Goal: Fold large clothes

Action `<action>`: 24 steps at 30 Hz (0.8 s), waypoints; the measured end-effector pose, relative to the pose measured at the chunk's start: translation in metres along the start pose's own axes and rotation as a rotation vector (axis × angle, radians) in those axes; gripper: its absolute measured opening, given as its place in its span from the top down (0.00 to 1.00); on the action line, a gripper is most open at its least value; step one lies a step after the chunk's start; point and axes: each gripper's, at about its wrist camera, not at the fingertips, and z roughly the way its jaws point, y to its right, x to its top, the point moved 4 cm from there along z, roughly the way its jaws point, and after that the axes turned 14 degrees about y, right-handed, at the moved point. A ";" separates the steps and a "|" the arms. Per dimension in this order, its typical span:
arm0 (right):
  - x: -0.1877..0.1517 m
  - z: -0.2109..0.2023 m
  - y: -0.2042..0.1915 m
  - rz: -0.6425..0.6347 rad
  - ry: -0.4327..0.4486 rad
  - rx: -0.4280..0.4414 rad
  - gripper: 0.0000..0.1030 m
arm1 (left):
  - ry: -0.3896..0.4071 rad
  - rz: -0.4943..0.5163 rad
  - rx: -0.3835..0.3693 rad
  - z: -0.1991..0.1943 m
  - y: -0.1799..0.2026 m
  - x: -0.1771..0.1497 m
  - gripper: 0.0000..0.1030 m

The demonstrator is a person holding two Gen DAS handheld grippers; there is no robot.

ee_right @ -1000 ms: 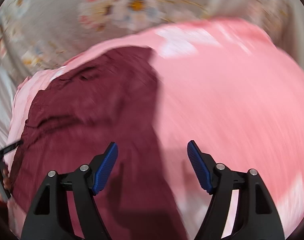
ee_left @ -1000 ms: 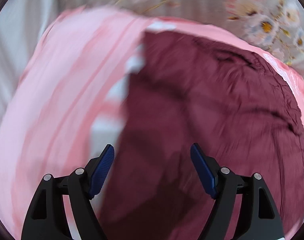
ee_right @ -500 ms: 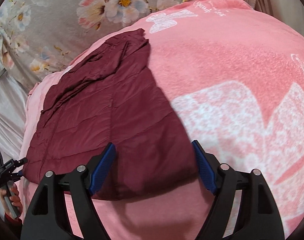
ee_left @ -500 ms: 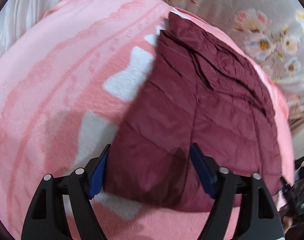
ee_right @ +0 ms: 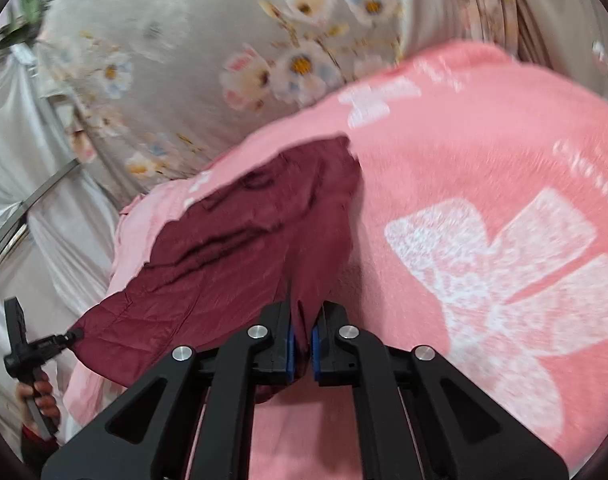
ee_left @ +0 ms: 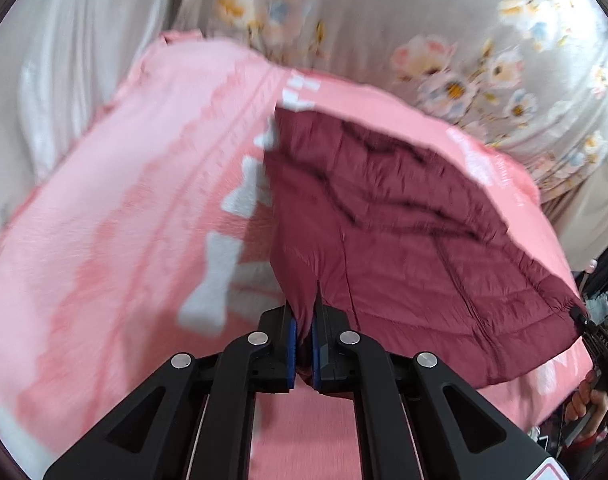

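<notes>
Item: maroon quilted garment (ee_left: pixel 404 240), large, padded, laid on a pink blanket (ee_left: pixel 124 240) spread over a bed. A grey floral cloth (ee_left: pixel 444 40) was noted behind the bed's far side.

Holding, left: the left gripper (ee_left: pixel 302 340) was found clamped on the garment's near hem, at its left near corner; a pinch of maroon fabric was seen pressed between the blue pads (ee_left: pixel 291 340), with no gap left beside it.

Holding, right: the right gripper (ee_right: pixel 302 344) was likewise found clamped on the same near hem, at the opposite corner, with a fold of fabric pinched between its pads (ee_right: pixel 290 346).

Lie of the item: the near edge was raised off the blanket and stretched between the two grips, while the far end was seen resting on the blanket. From each gripper the body of the garment ran forward and away, toward the far side of the bed. Its long axis was judged to run from the held hem to the far end, roughly along the line each gripper pointed.

Nearness: neither hand was placed nearer the far end; both corners were held about level.

Judgement: the coming fold would appear to depend on the hem being carried forward along that axis, over the resting half.
</notes>
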 end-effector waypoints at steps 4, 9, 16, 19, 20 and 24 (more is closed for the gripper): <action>0.029 -0.073 -0.024 -0.050 0.135 0.056 0.96 | 0.090 -0.005 -0.024 -0.075 0.003 0.011 0.97; 0.077 -0.113 -0.046 -0.028 0.295 0.139 0.96 | 0.243 0.036 -0.040 -0.126 0.024 0.047 0.97; 0.117 -0.024 -0.033 0.000 0.274 0.048 0.96 | 0.309 0.166 0.099 -0.069 0.041 0.108 0.99; 0.108 0.039 -0.022 0.021 0.205 -0.011 0.96 | 0.293 0.246 0.232 -0.007 0.039 0.124 1.00; 0.103 0.062 -0.018 0.021 0.180 -0.036 0.96 | 0.262 0.244 0.224 0.013 0.036 0.126 1.00; 0.085 0.130 -0.001 0.019 0.105 -0.112 0.96 | 0.126 0.198 0.238 0.107 0.020 0.116 1.00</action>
